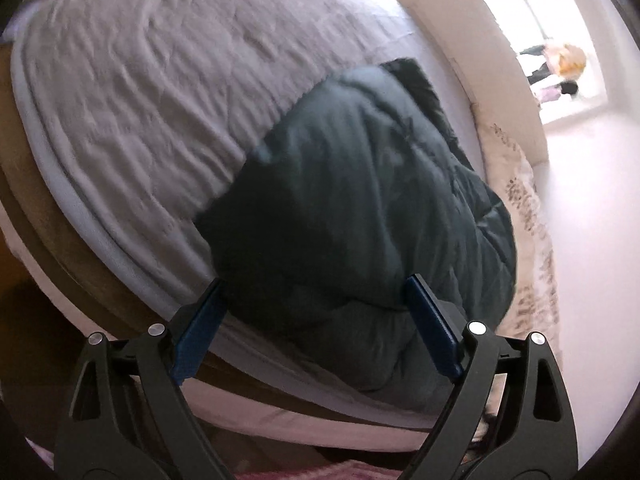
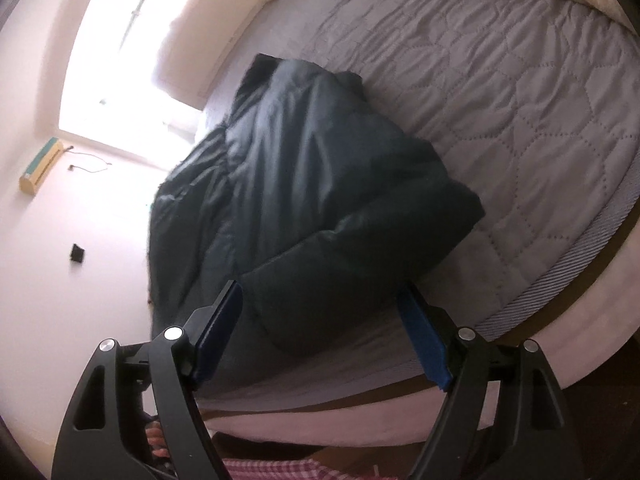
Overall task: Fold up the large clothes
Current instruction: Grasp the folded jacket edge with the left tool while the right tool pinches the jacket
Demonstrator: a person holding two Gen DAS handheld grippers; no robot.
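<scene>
A bed with a grey quilted mattress cover [image 2: 500,92] fills most of both views. In the right wrist view a bright window [image 2: 120,60] glares at ten o'clock, an air conditioner [image 2: 40,168] below it on the pale wall [image 2: 60,280]. Brown bed frame [image 1: 40,208] at nine o'clock in the left.

The dark padded jacket [image 1: 360,208] lies bunched near the mattress's [image 1: 132,112] near edge, a thick mound that blocks any low pass across that part; the rest of the quilted mattress top lies bare and flat on one side of it, open for a hand to sweep over; on the jacket's other side a rumpled patterned blanket [image 1: 532,240] crowds close, leaving little gap there; the headboard [image 1: 472,40] closes off the far end; below the near edge the wooden bed frame [image 1: 52,240] juts out as a ledge; the left gripper [image 1: 316,316] and right gripper [image 2: 320,312] both stand spread wide at the jacket's near hem, pads clear of the cloth.
</scene>
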